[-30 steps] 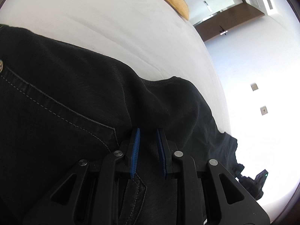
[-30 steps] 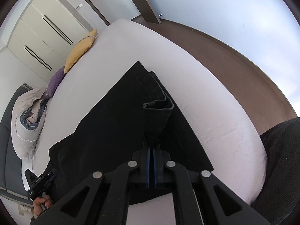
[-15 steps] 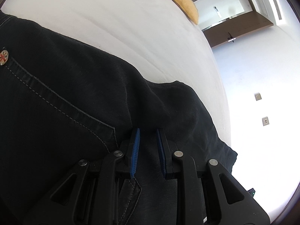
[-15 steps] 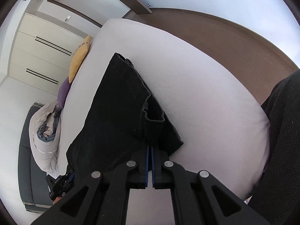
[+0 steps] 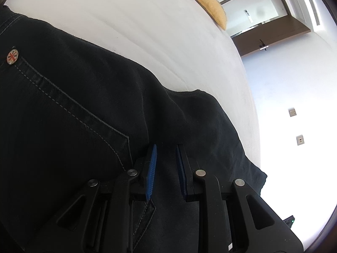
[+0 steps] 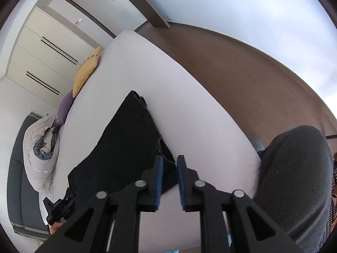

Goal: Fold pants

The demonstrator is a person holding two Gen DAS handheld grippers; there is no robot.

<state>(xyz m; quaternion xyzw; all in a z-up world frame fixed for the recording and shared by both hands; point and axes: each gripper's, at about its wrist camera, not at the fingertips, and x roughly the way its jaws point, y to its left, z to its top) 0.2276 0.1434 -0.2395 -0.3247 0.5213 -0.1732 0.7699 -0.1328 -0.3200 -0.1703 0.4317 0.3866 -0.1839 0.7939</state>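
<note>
Black denim pants lie flat on the white bed, one end toward the far side. In the left wrist view the pants fill the frame, with a pocket seam and a metal rivet. My left gripper is open, its blue pads just over the cloth beside the pocket corner. My right gripper is open and empty, above the near edge of the pants. The left gripper also shows in the right wrist view at the pants' left end.
A yellow cushion and a purple cushion lie at the bed's far end, a rolled grey duvet at the left. Brown floor runs beside the bed. The person's dark-clothed leg is at the right.
My right gripper has opened and let go of the pants leg end, which now lies flat on the bed. My left gripper stays open over the pocket area.
</note>
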